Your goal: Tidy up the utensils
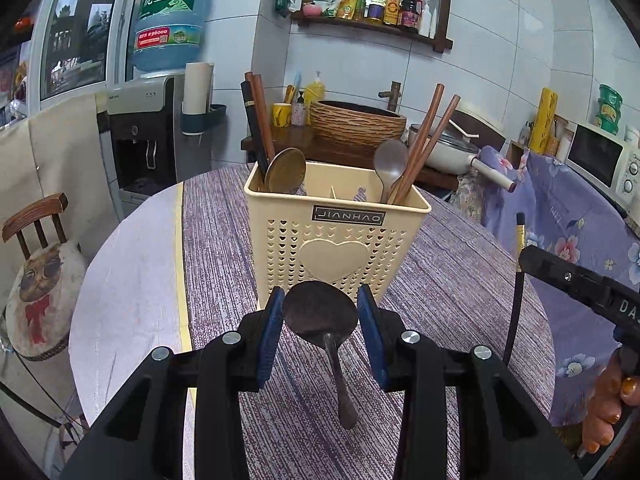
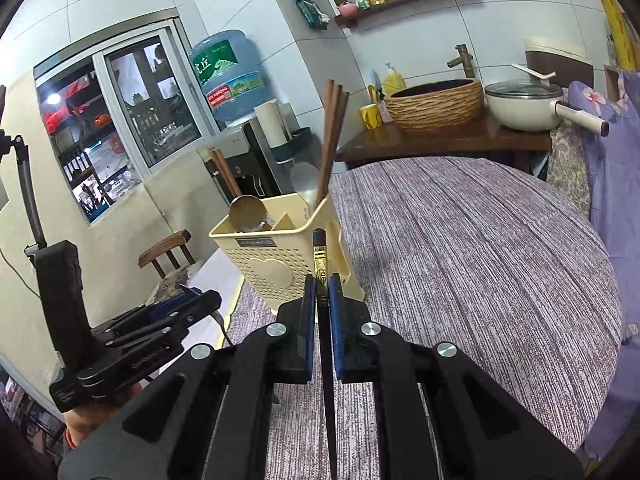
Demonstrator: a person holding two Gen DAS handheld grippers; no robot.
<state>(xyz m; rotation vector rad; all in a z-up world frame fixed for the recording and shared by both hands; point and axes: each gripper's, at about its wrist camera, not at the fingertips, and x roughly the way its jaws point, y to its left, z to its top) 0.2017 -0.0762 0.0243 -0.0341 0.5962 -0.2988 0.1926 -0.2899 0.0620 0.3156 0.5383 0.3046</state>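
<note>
A cream perforated utensil holder (image 1: 334, 240) stands on the round table; it also shows in the right wrist view (image 2: 276, 264). It holds brown chopsticks (image 1: 424, 148), a black chopstick (image 1: 253, 128), a gold spoon (image 1: 285, 171) and a grey spoon (image 1: 390, 162). My left gripper (image 1: 322, 306) is shut on a dark metal spoon (image 1: 320, 312), its bowl between the blue pads, just in front of the holder. My right gripper (image 2: 322, 290) is shut on a black chopstick (image 2: 320, 260), held upright beside the holder's right side. That chopstick also shows in the left wrist view (image 1: 518, 280).
The table has a purple striped cloth (image 2: 460, 248). A wooden chair with a cat cushion (image 1: 40, 280) stands to the left. A water dispenser (image 1: 144, 136), a sink counter with a woven basin (image 1: 356, 120) and a white pot (image 2: 524, 106) lie beyond. A floral cloth (image 1: 560, 216) is at right.
</note>
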